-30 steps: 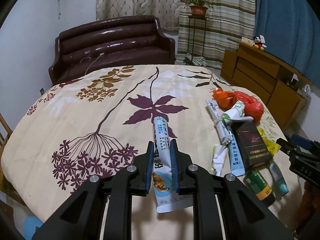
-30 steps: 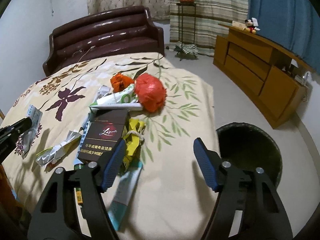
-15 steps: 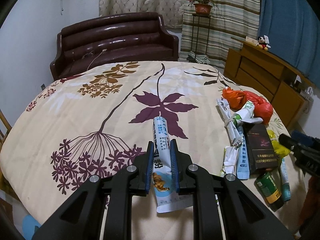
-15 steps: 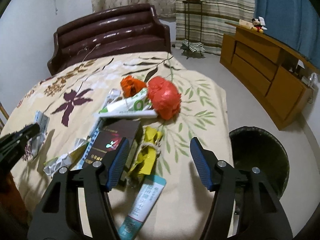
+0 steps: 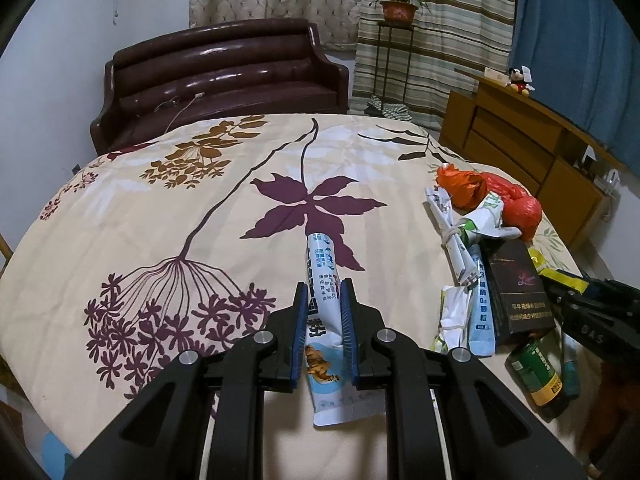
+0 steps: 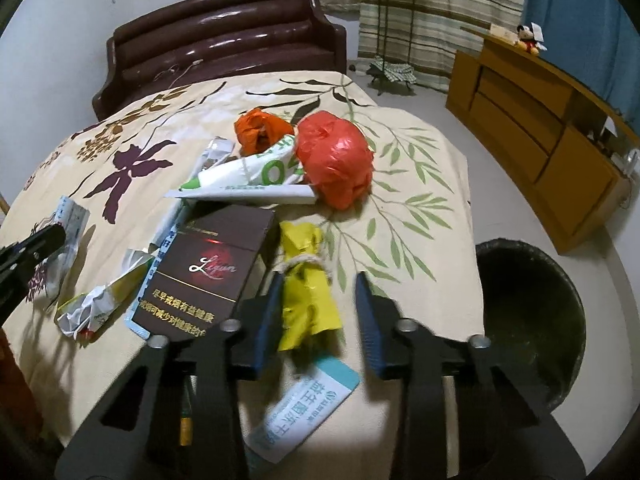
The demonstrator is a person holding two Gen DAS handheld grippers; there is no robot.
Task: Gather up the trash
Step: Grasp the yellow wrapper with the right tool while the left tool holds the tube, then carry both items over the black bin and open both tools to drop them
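Observation:
My left gripper is shut on a blue-and-white sachet, held above the floral bedspread. My right gripper straddles a yellow wrapper tied with string. Its jaws are closing; the left pad is beside the wrapper and the right pad stands apart from it. Around the wrapper lie a dark cigarette box, a red bag, an orange bag, a white-and-green wrapper, a crumpled wrapper and a teal-and-white sachet. A green bottle lies near the bed's edge.
A black bin stands on the floor just right of the bed. Behind the bed is a dark brown sofa. A wooden cabinet lines the right wall, and a plant stand stands by the curtains.
My right gripper has moved forward and down over the yellow wrapper, and its jaws have narrowed around it. The left gripper has kept its hold and place.

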